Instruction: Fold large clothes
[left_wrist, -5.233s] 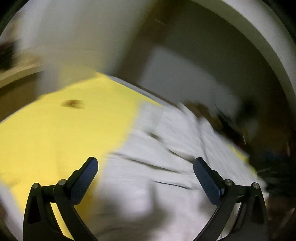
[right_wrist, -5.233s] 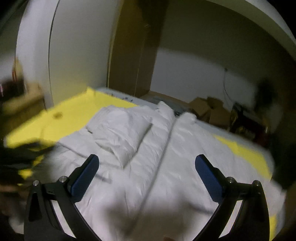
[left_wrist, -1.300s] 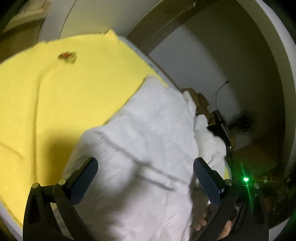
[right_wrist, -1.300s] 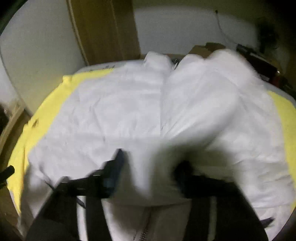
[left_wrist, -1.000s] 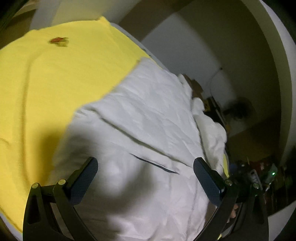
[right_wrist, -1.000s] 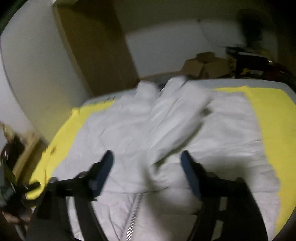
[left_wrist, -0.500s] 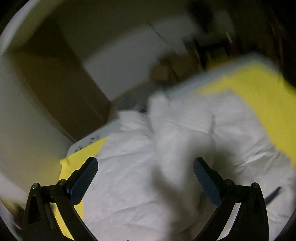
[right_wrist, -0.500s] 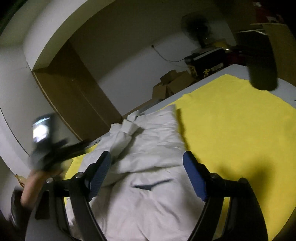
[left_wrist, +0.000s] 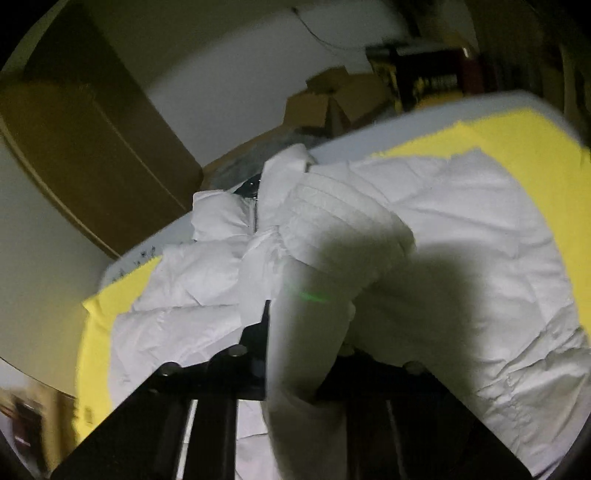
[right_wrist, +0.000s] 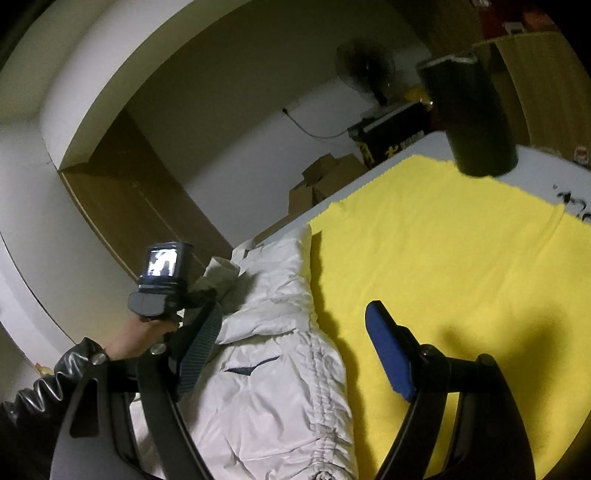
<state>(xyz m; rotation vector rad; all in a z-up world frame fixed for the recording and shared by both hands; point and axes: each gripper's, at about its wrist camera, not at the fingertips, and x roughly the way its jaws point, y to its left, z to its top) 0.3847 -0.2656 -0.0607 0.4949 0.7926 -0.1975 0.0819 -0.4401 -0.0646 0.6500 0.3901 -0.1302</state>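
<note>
Yellow cloth (right_wrist: 443, 258) covers the desk (right_wrist: 546, 170); ahead of the left gripper (left_wrist: 303, 332), clamped on its sleeve (left_wrist: 332, 236), lies the white jacket (left_wrist: 461, 229). Right gripper (right_wrist: 291, 354) hangs wide. Slippery padding may slide free mid-fold.

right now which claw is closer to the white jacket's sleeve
Left. The left claw is shut on the sleeve, lifting it over the white jacket. The right claw hangs open at the jacket's edge, holding nothing.
</note>
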